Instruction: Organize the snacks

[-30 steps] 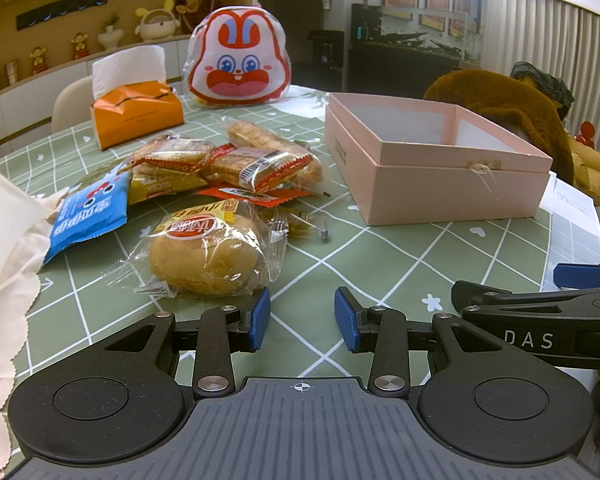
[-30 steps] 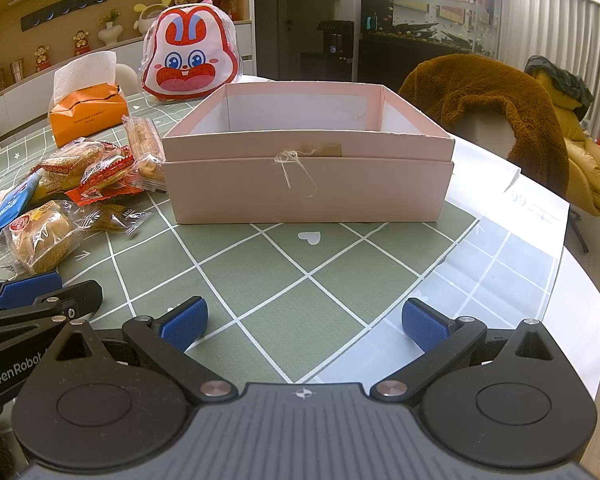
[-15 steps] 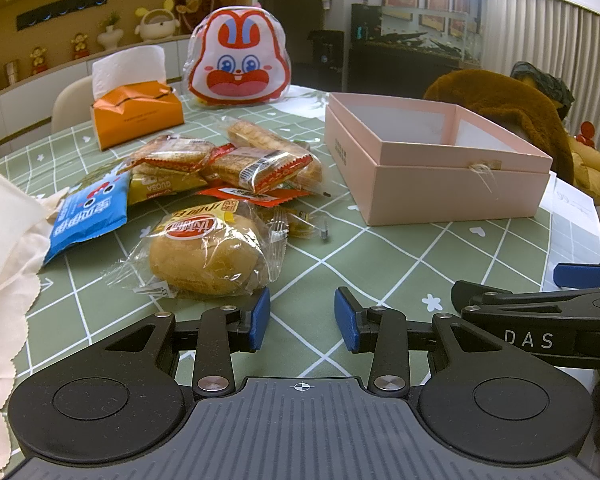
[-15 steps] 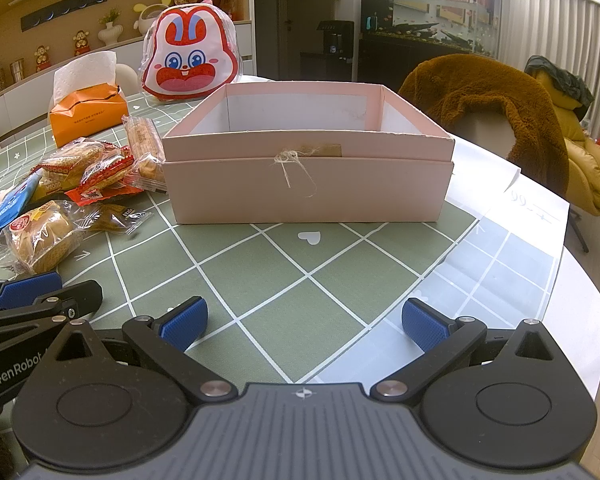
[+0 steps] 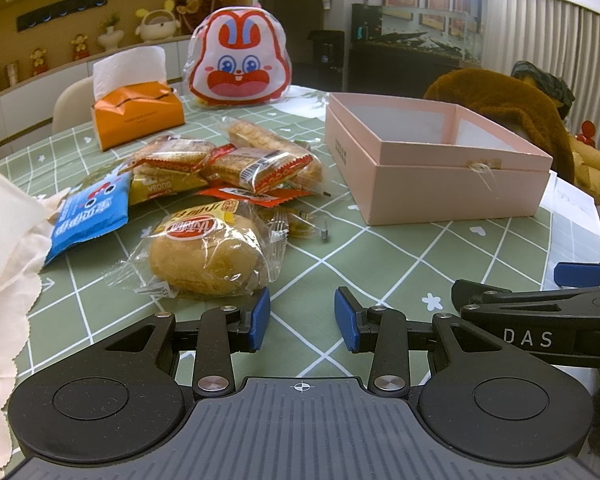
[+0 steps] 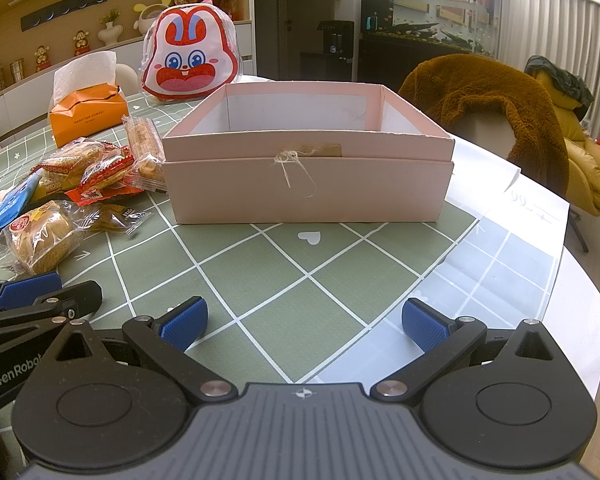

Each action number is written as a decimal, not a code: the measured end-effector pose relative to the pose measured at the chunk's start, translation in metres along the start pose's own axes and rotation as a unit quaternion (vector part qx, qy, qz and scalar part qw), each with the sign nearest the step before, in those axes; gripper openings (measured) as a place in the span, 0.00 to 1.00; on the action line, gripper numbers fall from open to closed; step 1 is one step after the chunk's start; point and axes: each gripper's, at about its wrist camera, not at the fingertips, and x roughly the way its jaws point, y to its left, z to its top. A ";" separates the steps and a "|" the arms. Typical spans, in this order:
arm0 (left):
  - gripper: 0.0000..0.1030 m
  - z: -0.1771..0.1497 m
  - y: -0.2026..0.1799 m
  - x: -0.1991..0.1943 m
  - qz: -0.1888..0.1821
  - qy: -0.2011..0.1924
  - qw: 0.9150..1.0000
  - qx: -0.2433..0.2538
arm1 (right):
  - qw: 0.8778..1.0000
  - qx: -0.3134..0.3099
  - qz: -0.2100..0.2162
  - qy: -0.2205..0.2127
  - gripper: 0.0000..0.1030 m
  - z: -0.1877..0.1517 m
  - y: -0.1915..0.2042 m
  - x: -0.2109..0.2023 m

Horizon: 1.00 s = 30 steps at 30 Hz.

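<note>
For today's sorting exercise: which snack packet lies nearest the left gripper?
The clear-wrapped round bun, just ahead of the left gripper; the other packets lie farther back.

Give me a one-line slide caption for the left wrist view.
Open left hand-held gripper poised before a wrapped bun and snack packets, empty pink box to the right.

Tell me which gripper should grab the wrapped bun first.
Probably the left gripper: the wrapped bun lies just ahead of its open fingers, while the right gripper faces the pink box.
</note>
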 end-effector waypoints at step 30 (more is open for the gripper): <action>0.40 0.090 0.079 -0.018 -0.041 0.012 0.993 -0.108 | 0.984 -0.061 0.057 0.160 1.00 0.032 -0.006 0.008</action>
